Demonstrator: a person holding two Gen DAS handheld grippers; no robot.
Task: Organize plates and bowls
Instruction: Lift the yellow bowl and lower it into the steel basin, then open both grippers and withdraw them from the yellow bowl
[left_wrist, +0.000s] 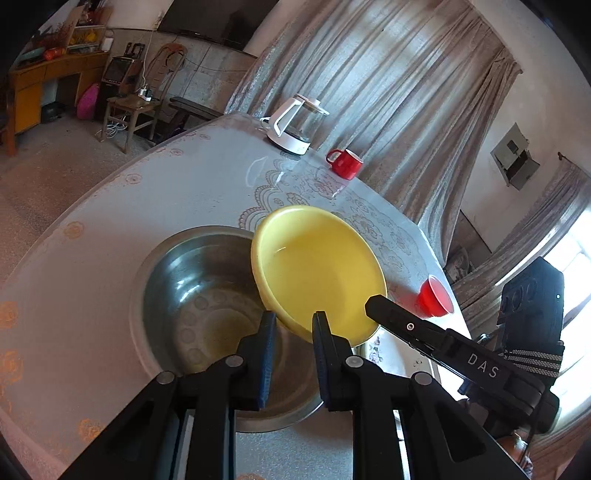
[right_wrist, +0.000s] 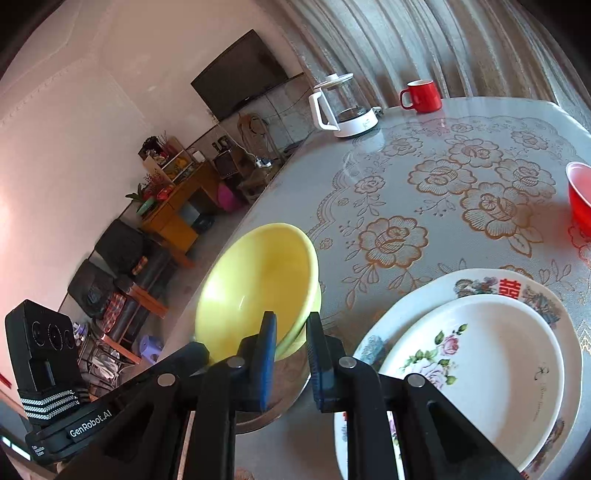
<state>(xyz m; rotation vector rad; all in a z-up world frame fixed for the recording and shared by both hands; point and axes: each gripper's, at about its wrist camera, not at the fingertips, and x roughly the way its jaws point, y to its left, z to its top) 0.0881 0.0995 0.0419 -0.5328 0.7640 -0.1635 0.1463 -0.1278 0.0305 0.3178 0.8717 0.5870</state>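
A yellow bowl (left_wrist: 317, 266) hangs tilted over a steel basin (left_wrist: 199, 288) on the flower-patterned table. In the left wrist view my left gripper (left_wrist: 293, 319) is shut on the bowl's near rim. My right gripper (left_wrist: 375, 304) pinches the rim further to the right. The right wrist view shows the same yellow bowl (right_wrist: 255, 280) with my right gripper (right_wrist: 291, 319) shut on its edge and the left gripper (right_wrist: 199, 350) reaching in from the lower left. A white floral plate (right_wrist: 480, 369) lies stacked on a larger patterned plate (right_wrist: 476, 284) at the right.
A white-and-glass kettle (left_wrist: 295, 125) and a red mug (left_wrist: 345, 162) stand at the table's far side. A small red cup (left_wrist: 436, 297) sits near the right edge. Curtains hang behind the table; floor and furniture lie beyond its left edge.
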